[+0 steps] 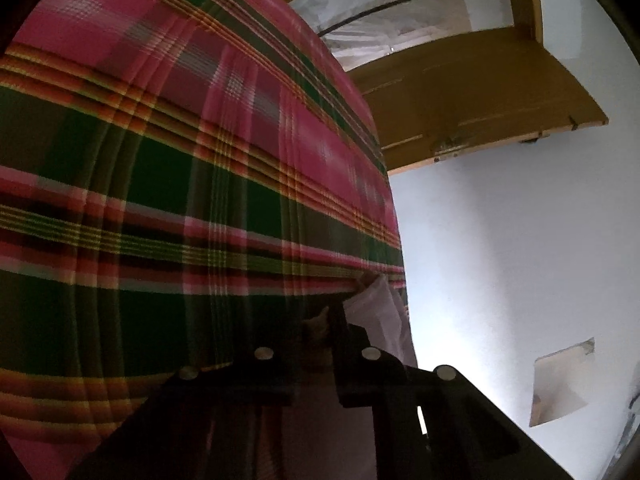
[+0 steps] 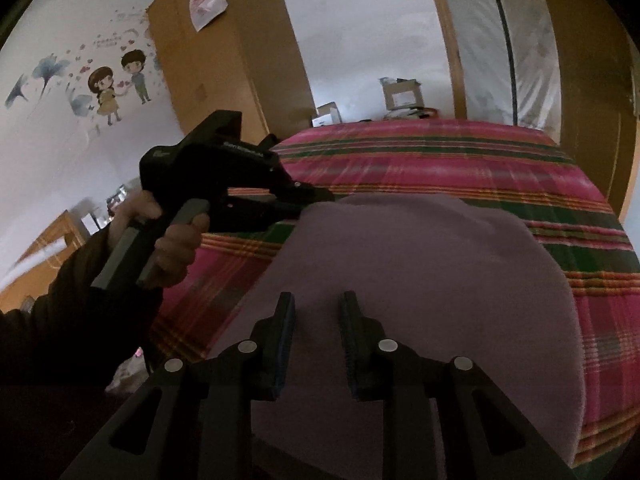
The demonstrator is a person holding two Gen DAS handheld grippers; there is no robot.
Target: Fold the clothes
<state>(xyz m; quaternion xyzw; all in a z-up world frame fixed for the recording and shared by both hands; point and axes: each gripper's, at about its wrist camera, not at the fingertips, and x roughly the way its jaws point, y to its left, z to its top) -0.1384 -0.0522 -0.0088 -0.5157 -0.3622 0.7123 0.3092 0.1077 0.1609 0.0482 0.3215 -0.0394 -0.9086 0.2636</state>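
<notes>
Garment (image 2: 420, 288), lilac: spread on plaid bed (image 2: 460, 160); far-left corner is clamped in left gripper (image 2: 316, 196) jaws; right gripper (image 2: 316, 320): held above near edge, jaws apart, nothing gripped.

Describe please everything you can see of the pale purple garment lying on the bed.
The pale purple garment is a soft, plain, matte cloth, perhaps fleece or knit, with no visible print. It lies spread mostly flat on the plaid bedspread, its far edge rounded. The left gripper meets its far left corner; in the left wrist view its fingers are shut on a pale fold. The right gripper hovers open above its near part, not gripping it. Which garment it is cannot be told.
</notes>
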